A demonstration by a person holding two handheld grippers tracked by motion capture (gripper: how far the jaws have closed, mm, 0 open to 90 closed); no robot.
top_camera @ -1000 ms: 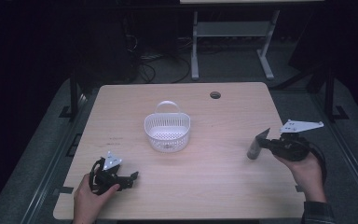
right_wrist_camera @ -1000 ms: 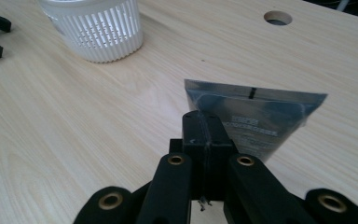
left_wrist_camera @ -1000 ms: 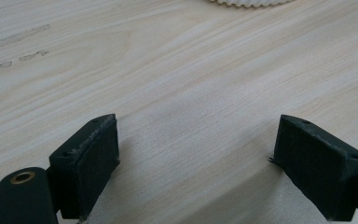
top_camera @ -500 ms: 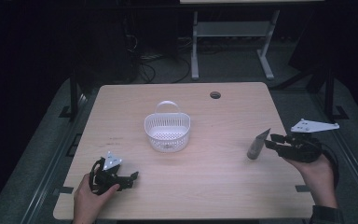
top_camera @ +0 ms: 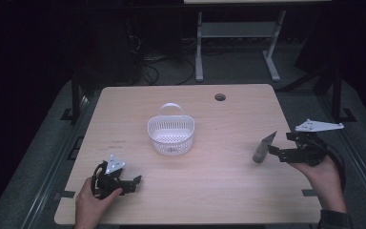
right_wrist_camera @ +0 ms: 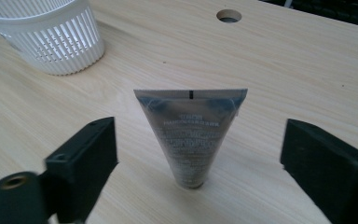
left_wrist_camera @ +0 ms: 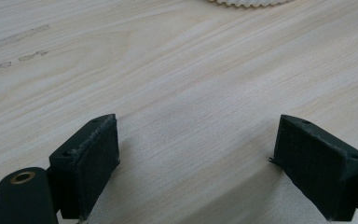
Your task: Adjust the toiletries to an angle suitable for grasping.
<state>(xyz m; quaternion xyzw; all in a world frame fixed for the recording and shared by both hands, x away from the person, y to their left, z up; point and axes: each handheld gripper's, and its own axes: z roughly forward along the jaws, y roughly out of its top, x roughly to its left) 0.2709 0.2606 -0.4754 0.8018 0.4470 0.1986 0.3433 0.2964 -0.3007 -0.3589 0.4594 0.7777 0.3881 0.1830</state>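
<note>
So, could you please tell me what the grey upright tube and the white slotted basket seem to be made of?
The grey upright tube looks like soft, glossy plastic or laminate: it has a flat crimped top edge and a sheen over the print. The white slotted basket looks like rigid moulded plastic with a matt finish, given its even slots and thin hoop handle.

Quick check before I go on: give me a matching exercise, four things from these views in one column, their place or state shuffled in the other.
Things:
1. tube
2. basket
3. left gripper
4. round hole

Place or state:
A. white, with a handle, mid-table
B. standing on its cap between the open fingers of the right gripper, untouched
C. in the tabletop near the far edge
D. open over bare wood at the near left

Pairs: 1-B, 2-A, 3-D, 4-C
</note>
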